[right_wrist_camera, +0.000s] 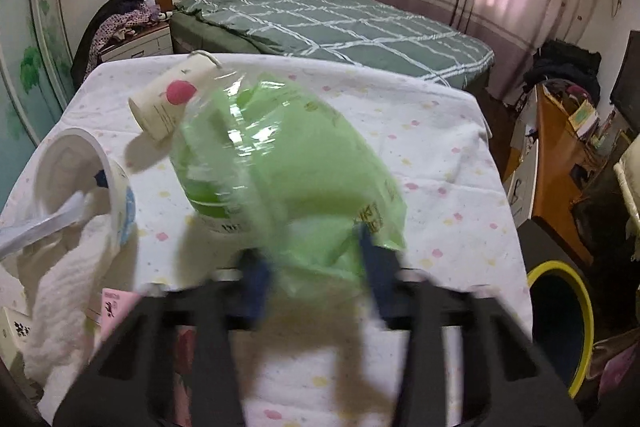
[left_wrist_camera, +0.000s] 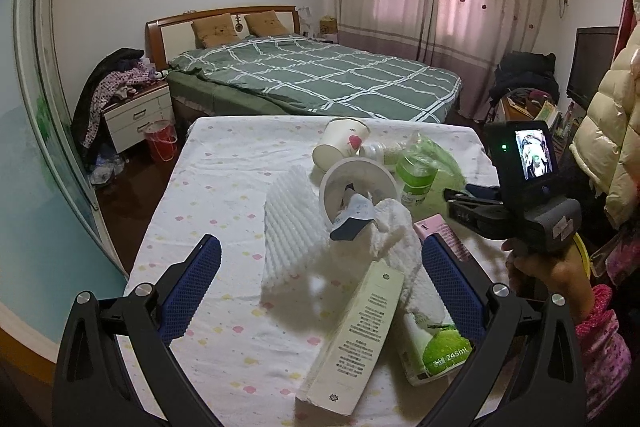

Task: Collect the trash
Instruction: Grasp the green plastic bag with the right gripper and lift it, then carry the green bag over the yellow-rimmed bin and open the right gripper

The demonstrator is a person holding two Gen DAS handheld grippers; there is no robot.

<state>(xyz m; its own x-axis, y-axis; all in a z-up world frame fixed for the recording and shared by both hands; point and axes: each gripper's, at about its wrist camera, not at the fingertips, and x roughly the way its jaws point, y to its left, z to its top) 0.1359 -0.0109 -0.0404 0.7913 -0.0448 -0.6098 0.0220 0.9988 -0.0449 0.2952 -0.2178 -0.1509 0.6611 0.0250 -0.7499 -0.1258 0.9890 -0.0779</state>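
Going left to right from the white round tub [left_wrist_camera: 357,183] lying on its side: our left gripper [left_wrist_camera: 320,291] hovers wide open and empty nearer us, over the cream oblong carton [left_wrist_camera: 356,339]. Right of the tub, our right gripper [right_wrist_camera: 316,275] has its jaws around the crinkly green plastic bag [right_wrist_camera: 304,163], though blur hides whether they pinch it; we judge it bound for the yellow-rimmed bin [right_wrist_camera: 576,327].

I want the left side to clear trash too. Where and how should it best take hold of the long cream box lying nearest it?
Grip the long cream box across its narrow width near mid-length, coming down from above. It lies slanted on the table, its far end under the white towel, a green carton close beside it, so turn the left hand-held gripper to straddle the long sides.
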